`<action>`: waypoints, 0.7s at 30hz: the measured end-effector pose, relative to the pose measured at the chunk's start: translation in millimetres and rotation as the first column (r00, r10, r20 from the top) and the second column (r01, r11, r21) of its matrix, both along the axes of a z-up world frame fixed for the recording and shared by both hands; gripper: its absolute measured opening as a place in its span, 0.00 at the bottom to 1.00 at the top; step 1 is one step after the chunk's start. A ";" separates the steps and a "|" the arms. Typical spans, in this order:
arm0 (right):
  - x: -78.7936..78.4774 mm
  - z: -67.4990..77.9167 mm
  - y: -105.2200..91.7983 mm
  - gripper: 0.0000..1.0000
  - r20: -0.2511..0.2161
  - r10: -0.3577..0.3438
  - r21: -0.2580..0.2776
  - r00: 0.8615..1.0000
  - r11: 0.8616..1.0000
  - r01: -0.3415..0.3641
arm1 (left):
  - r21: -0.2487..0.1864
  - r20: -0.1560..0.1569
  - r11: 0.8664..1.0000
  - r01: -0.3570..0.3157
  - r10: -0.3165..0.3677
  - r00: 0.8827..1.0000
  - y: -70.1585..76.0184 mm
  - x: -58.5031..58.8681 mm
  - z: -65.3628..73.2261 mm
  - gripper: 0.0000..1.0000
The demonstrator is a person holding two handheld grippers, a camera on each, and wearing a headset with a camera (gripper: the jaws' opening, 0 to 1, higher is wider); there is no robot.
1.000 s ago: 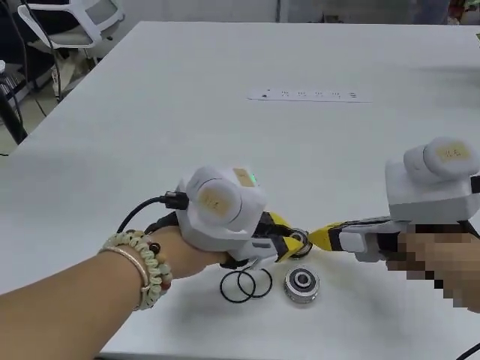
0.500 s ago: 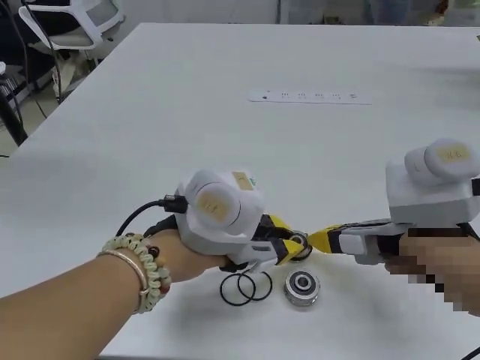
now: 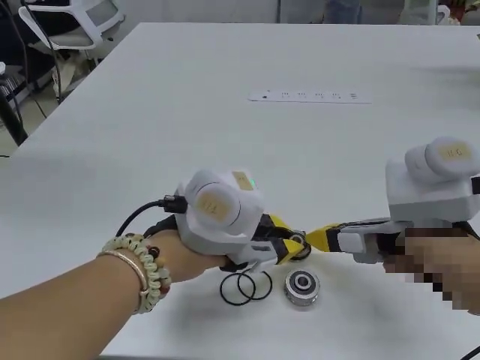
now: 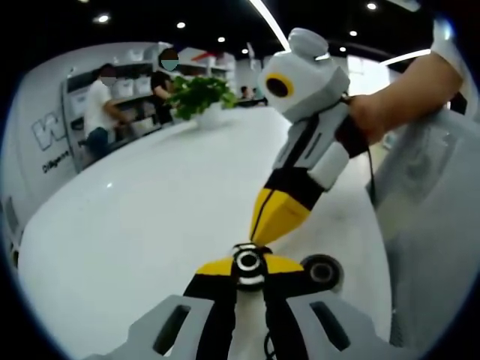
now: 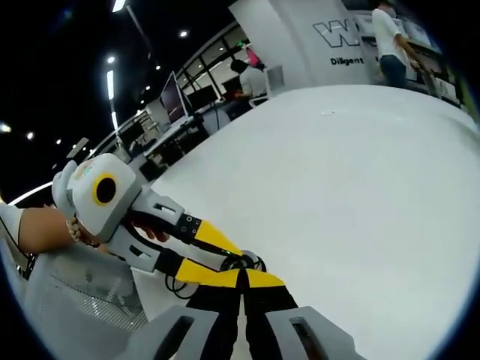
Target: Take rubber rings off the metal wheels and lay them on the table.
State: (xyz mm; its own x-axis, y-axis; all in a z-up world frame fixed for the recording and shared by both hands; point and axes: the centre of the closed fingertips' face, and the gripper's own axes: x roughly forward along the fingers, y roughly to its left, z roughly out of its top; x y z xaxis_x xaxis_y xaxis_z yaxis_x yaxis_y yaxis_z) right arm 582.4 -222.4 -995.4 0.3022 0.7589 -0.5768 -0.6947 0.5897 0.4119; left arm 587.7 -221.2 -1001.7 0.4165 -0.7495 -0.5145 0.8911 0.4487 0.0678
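Observation:
My left gripper is shut on a small metal wheel, held just above the white table. My right gripper comes in from the right with its yellow jaws pressed together at that wheel's rim, pinching the black rubber ring there. In the left gripper view the right gripper touches the top of the wheel. Two loose black rubber rings lie overlapping on the table just in front of my left gripper. A second metal wheel lies flat to their right.
A white power strip lies far back on the table. The table's near edge runs close below the rings and the loose wheel. An office chair stands beyond the far left corner. People stand by shelves in the background.

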 end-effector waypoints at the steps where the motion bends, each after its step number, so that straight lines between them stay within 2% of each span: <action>1: 0.0 0.2 0.2 0.00 0.000 0.001 0.001 1.000 1.000 -0.001 | 0.000 0.000 1.000 0.000 0.000 1.000 0.1 -0.1 0.0 0.14; 21: -2.0 3.1 3.8 0.00 0.005 0.011 0.013 1.000 1.000 -0.011 | 0.001 0.002 1.000 0.001 -0.001 1.000 0.2 -0.6 0.1 0.14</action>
State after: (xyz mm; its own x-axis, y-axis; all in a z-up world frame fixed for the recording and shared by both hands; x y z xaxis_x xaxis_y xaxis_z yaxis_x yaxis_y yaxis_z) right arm 580.4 -218.6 -992.3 0.2961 0.7697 -0.5656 -0.7032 0.5764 0.4163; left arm 587.1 -221.0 -1001.6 0.4168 -0.7495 -0.5143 0.8915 0.4475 0.0703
